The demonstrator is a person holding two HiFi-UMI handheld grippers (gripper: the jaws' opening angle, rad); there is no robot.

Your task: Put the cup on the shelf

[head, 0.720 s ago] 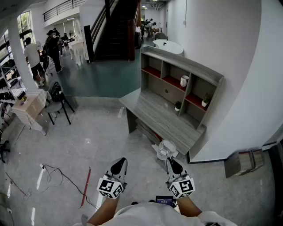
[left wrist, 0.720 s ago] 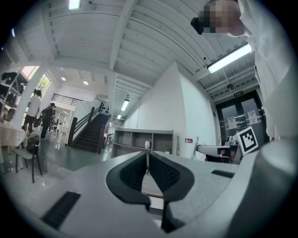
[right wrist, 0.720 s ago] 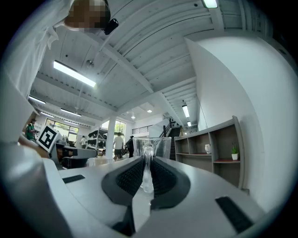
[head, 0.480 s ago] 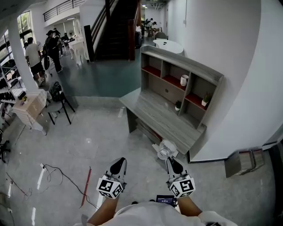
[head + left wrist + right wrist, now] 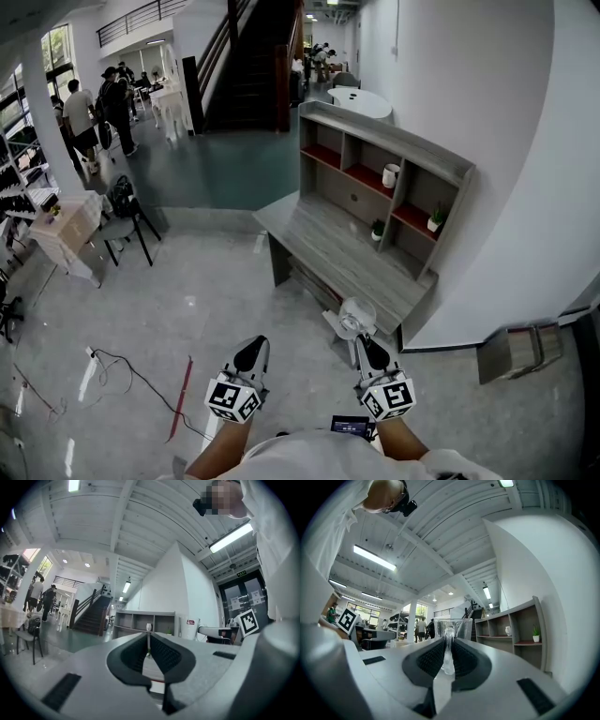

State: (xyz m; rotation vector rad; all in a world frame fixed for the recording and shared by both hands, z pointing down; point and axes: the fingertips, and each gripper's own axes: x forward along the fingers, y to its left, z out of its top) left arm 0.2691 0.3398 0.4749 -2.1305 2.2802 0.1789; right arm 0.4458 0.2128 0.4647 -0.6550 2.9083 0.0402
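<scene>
Holding the cup [image 5: 357, 317] out front in the right claw [image 5: 367, 345], pads pinched shut on one side of its wall, rim up and long axis upright. Looks like clear, thin-walled glass, empty and nearly straight-sided, easy to lose against the pale floor [image 5: 216, 300]. Holds the left claw [image 5: 251, 354] alongside, jaws together on nothing, no part in this. Faces the shelf [image 5: 394, 159] well ahead and a little to the right, standing along the back of the grey desk [image 5: 337, 248], well apart from the cup. Leaves the job to the right hand, the nearer one, probably by walking up and reaching forward over the desk. Shows free room either side of a white mug [image 5: 391, 174], with small potted plants [image 5: 436, 217] lower down. Calls for upright carriage to the end, judging by that one-sided pinch.
</scene>
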